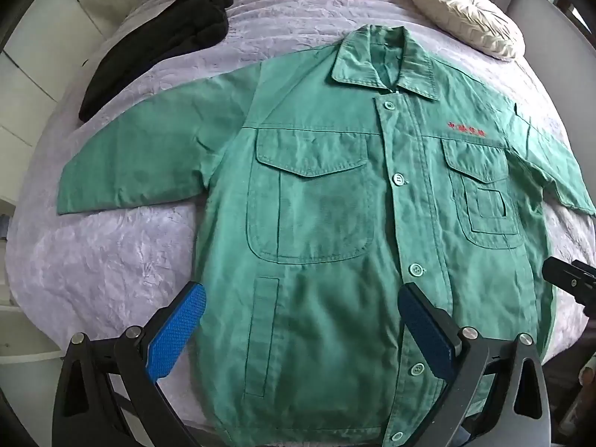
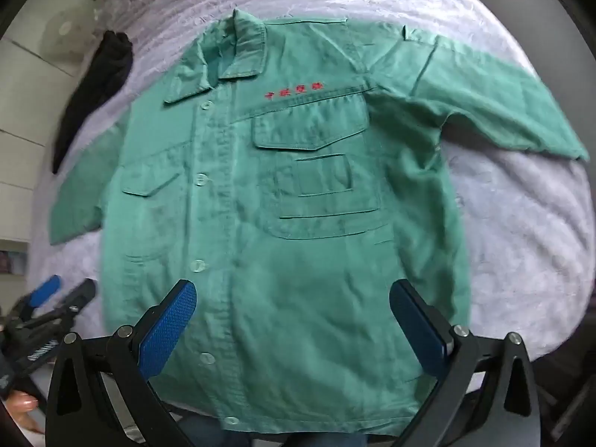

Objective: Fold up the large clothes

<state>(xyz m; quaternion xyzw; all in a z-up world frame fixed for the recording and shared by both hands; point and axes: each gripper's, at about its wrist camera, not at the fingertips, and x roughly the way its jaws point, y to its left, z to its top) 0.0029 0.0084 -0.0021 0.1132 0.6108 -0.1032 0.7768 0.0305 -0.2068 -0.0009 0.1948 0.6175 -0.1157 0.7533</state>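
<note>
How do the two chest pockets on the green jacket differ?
The pocket under the red lettering has a smaller patch pocket stitched on its front and extra horizontal seams; the other chest pocket has a plain front. Red embroidery sits only above the first. Both on the green jacket have pointed flaps, closed.

1 green jacket (image 1: 335,223), 2 chest pockets, 5 buttons showing. 1 black garment (image 1: 156,41). 1 cream pillow (image 1: 469,26). 1 bed (image 1: 111,253). 2 hand-held grippers: left (image 1: 301,335), right (image 2: 294,331).
</note>
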